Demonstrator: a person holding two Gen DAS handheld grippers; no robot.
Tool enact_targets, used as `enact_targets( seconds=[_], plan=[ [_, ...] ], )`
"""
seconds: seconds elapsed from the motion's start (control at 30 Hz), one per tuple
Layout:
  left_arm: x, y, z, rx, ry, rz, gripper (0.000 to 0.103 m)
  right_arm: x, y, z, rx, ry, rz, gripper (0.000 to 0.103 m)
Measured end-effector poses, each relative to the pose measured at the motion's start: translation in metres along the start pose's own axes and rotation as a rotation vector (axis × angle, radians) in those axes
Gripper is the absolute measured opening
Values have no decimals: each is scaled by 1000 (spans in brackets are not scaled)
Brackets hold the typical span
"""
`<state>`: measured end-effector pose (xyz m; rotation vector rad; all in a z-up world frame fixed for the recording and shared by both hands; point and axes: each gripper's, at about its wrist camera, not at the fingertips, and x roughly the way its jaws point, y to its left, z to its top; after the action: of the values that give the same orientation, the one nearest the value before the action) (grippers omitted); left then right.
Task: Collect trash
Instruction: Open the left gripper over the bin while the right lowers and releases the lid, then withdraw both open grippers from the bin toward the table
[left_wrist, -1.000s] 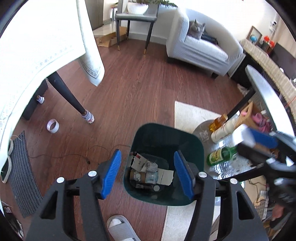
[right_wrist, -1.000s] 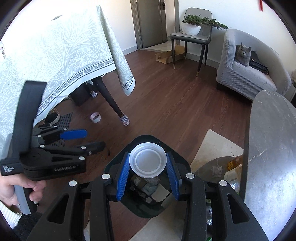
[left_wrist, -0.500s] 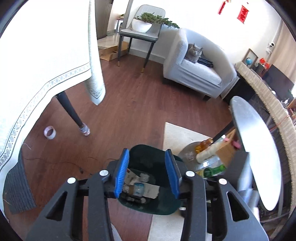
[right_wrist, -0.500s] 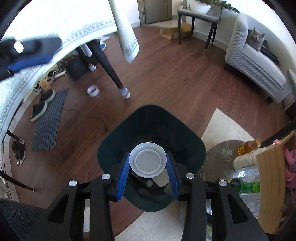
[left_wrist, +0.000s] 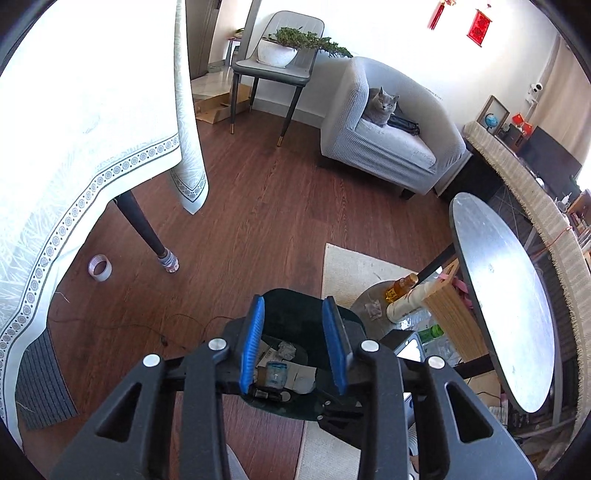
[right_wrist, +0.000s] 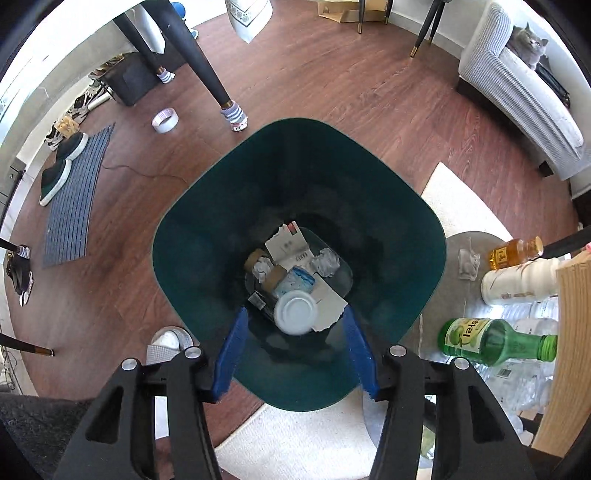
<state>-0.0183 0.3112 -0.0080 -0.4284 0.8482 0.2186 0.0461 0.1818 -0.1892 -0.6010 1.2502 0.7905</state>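
Observation:
A dark green trash bin stands on the wood floor, holding crumpled paper, cardboard and a blue wrapper. A white plastic cup lies on top of that trash, free of any pad. My right gripper points almost straight down into the bin's mouth; its jaws are opening and hold nothing. My left gripper hangs higher above the same bin. Its blue pads are closing with only air between them.
Right of the bin, a green bottle, a white bottle and an amber bottle lie by a wooden box under the round table. A tape roll, table leg and slipper are left.
The right gripper dropped toward the bin, opened and let go of the white cup, which now lies in the trash. The left gripper rose and its jaws narrowed.

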Motion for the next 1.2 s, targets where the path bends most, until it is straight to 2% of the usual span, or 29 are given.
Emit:
enact_targets(
  seconds=[0.1,0.23,0.37,0.53,0.67,0.77,0.8,0.87,0.93,0.97,1.03,1.07,1.2],
  plan=[
    [-6,1,2,-13,-16,-19,35,-4,1,-2,-14,-12,12,55],
    [-13,-5,5,12,-62,18,39,-18,6,-5,-44,-54,18,55],
    [-24,-8,8,-3,-97,8,44,-44,8,-7,-64,-117,18,54],
    [-32,-20,8,48,-131,54,50,-95,0,-10,-56,-234,12,47],
    [-33,-27,4,34,-128,31,52,-144,-14,-17,-17,-366,15,45],
    [-33,-45,-4,39,-127,24,63,-173,-27,-26,24,-442,18,44],
    [-34,-53,-6,49,-136,27,70,-183,-34,-31,49,-469,26,44],
    [-39,-66,-10,69,-169,31,76,-202,-46,-41,84,-514,5,44],
    [-46,-76,-14,78,-204,18,87,-219,-60,-55,115,-549,-27,44],
    [-51,-81,-17,81,-228,1,88,-228,-69,-63,136,-566,-41,45],
    [-55,-89,-21,88,-236,-16,94,-240,-84,-77,173,-589,-63,56],
    [-57,-95,-23,98,-235,-18,94,-246,-94,-87,194,-601,-70,57],
    [-62,-116,-37,170,-250,44,99,-263,-125,-118,245,-626,-102,66]
  ],
)
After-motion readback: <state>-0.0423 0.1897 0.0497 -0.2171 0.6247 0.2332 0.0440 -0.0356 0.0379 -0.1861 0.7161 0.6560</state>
